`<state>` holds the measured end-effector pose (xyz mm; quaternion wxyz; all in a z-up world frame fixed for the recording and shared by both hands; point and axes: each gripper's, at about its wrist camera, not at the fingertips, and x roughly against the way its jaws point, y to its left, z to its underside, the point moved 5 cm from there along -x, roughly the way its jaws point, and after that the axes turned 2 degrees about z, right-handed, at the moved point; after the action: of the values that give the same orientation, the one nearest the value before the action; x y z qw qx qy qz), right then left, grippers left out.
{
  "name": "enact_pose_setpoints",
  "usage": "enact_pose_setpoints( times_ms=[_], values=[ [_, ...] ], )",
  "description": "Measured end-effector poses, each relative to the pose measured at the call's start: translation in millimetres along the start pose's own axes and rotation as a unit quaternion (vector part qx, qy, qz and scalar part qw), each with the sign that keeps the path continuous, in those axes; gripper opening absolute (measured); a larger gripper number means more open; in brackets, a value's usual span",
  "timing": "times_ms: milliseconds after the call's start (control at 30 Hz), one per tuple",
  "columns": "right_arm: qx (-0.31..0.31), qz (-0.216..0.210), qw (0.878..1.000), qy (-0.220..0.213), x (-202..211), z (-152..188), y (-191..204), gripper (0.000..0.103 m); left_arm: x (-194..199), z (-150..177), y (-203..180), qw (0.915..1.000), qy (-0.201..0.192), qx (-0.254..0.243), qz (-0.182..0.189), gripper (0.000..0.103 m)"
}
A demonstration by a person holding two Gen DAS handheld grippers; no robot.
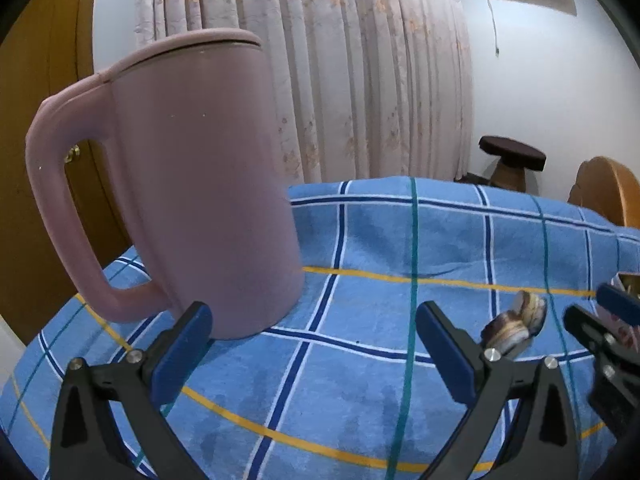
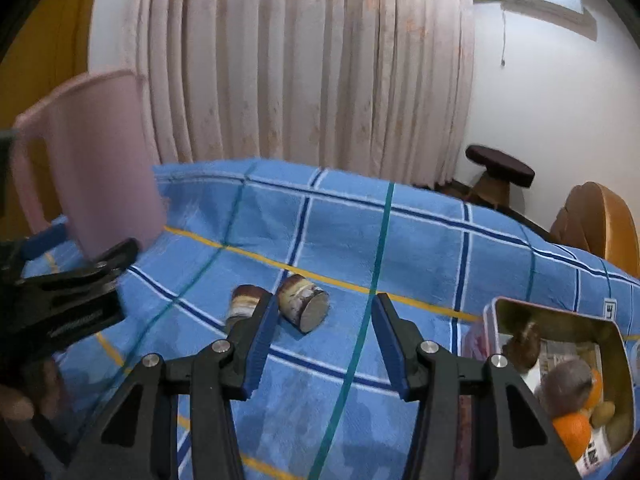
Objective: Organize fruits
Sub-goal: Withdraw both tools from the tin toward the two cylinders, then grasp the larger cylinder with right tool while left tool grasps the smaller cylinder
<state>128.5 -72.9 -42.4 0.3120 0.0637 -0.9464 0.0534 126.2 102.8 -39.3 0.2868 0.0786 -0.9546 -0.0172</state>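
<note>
A gold tin box at the right edge of the right wrist view holds fruits: an orange, a grey-purple round fruit and a brown one. Two brown striped cylinders lie on the blue checked cloth, just ahead of my right gripper. It stands open with nothing between its fingers. My left gripper is open too, wider, low over the cloth beside a tall pink lidded jug. The left wrist view shows the cylinders and the right gripper at its right.
The pink jug stands at the cloth's left edge, close to the left gripper. Beyond the table are a curtain, a dark stool and a wooden chair back. A person's fingers show at lower left.
</note>
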Motion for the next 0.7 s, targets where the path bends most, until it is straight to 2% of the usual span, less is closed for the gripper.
enact_pose_setpoints(
  times_ms=[367, 500, 633, 700],
  values=[
    [0.008, -0.042, 0.996, 0.074, -50.7, -2.0, 4.6, 0.05, -7.1, 0.3, 0.5, 0.9998, 0.02, 0.002, 0.002, 0.103],
    [-0.015, -0.063, 0.994, 0.087, -62.3, -7.5, 4.5, 0.05, -7.4, -0.3, 1.2, 0.9997, 0.021, 0.007, 0.004, 0.103],
    [-0.068, -0.095, 0.986, 0.117, -82.2, -8.6, -7.0, 0.051, -10.0, 0.2, 3.6, 0.9996, 0.026, 0.011, 0.004, 0.103],
    [-0.065, -0.098, 0.986, 0.117, -82.9, -8.7, -7.3, 0.05, -11.2, 0.2, 4.7, 0.9995, 0.029, 0.014, 0.005, 0.103]
  ],
)
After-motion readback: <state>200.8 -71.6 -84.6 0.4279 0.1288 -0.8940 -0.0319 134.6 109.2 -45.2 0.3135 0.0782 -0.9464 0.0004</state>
